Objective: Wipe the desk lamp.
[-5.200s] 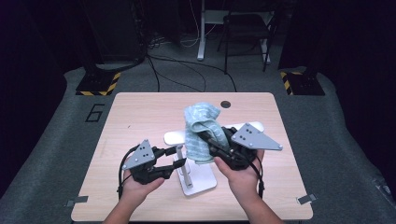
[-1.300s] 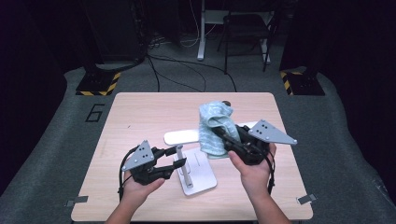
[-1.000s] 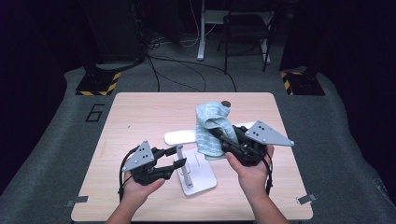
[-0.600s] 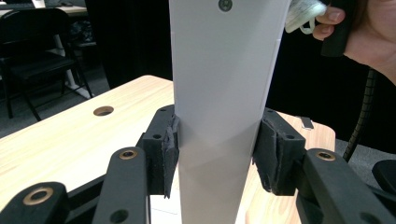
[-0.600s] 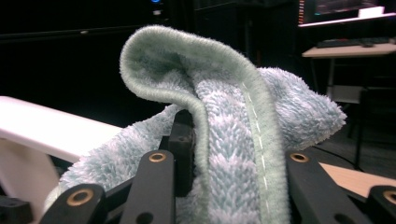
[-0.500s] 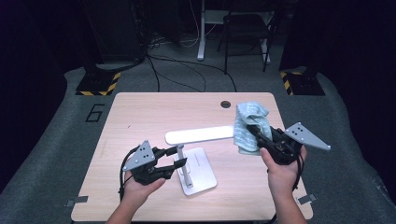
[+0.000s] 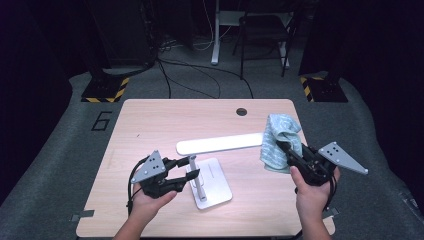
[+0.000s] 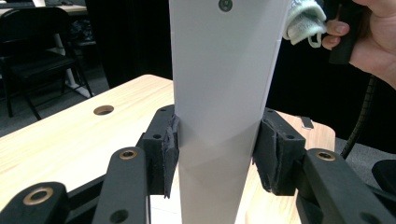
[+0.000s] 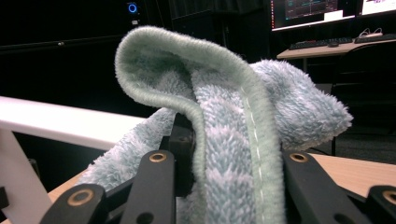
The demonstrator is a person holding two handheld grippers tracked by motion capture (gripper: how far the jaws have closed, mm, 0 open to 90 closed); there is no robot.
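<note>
A white desk lamp (image 7: pixel 207 172) stands near the front middle of the wooden table (image 7: pixel 150 125), and everything else is placed from it. It has a flat, square white base, a slim upright post and a long, flat white head that reaches from the top of the post toward the right edge of the table. In the left gripper view the post (image 8: pixel 224 93) is a broad, smooth white strip with one small round screw near its top.

The left gripper (image 7: pixel 187 172) lies just left of the lamp's post, its jaws clamped on the post from both sides, with the dark pads pressed flat against the white surface.

The right gripper (image 7: pixel 281 146) is well to the right of the lamp's base, just beyond the far tip of the lamp's head. Its jaws are closed on a cloth (image 7: pixel 279 142), a fluffy pale blue-green towel with a stitched hem. The towel is bunched and folded over the jaws, raised off the table, and sits right at the tip of the lamp's head. Whether it touches the head cannot be told.
</note>
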